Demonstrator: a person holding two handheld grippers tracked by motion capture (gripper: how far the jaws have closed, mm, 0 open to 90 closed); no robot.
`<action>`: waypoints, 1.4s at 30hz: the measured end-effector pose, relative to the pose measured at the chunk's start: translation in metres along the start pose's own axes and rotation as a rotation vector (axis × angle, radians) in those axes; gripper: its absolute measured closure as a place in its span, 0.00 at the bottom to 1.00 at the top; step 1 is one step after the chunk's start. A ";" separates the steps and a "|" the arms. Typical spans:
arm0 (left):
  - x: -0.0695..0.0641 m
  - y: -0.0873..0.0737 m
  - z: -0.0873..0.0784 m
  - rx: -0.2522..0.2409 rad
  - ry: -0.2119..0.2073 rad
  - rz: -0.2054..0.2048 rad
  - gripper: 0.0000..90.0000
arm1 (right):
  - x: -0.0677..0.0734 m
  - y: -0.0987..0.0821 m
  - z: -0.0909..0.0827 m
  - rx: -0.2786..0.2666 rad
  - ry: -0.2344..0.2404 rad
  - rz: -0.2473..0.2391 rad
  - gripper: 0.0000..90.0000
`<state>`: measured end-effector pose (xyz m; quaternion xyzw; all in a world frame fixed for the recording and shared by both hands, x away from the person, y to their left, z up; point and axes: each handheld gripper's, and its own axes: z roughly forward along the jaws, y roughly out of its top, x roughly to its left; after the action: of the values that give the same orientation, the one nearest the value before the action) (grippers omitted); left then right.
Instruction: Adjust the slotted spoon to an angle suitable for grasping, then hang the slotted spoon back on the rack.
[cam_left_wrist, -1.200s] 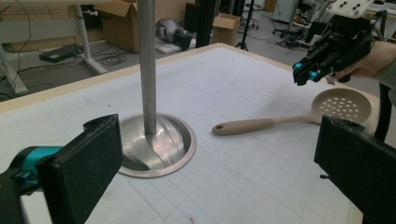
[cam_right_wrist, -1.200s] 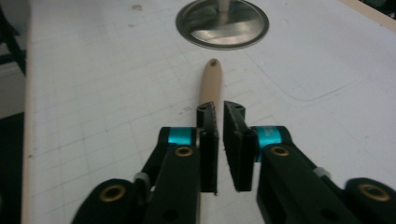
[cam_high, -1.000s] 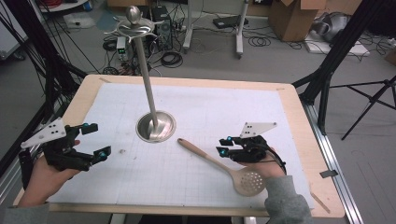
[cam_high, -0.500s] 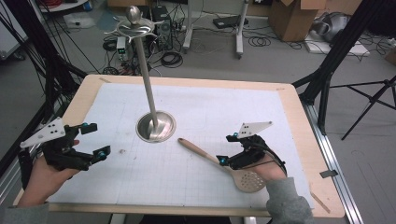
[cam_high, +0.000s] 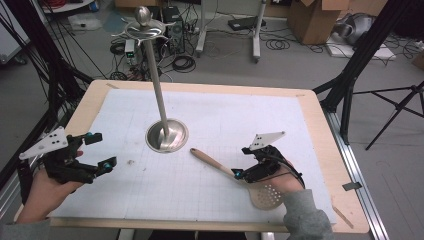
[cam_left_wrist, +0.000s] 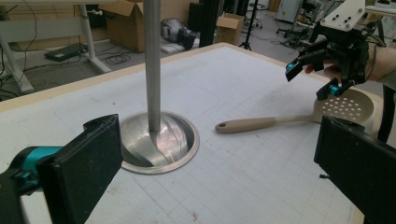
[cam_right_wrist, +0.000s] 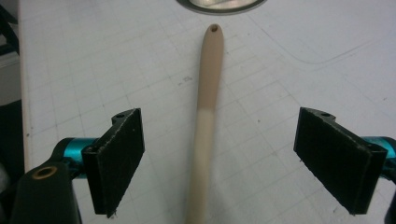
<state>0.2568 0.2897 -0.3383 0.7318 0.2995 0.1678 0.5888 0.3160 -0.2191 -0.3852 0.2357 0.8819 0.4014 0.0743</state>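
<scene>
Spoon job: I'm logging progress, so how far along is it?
Done: nothing is hung; the spoon lies flat on the mat, apart from the stand. In hand: the right gripper straddles its handle, jaws just opened wide, fingers clear of it. The left gripper waits open. Left: probably grasp, lift, and hang it on the stand.

Both grippers black with teal jaw fittings and black foam pads. Grey triangular plate on top of each. Grey sleeve (cam_high: 306, 216) on right arm.
</scene>
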 end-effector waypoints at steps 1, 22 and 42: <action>0.000 0.000 0.000 0.000 -0.002 0.001 0.02 | 0.000 0.000 0.001 0.005 -0.004 -0.002 0.17; 0.001 -0.002 0.003 0.010 -0.001 -0.004 0.02 | 0.001 -0.004 0.022 0.129 0.012 0.001 0.20; 0.002 -0.005 0.004 0.017 -0.002 -0.009 0.02 | -0.001 -0.013 0.036 0.220 0.045 0.013 0.30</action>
<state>0.2599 0.2886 -0.3439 0.7354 0.3039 0.1619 0.5836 0.3234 -0.2030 -0.4189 0.2389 0.9205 0.3080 0.0255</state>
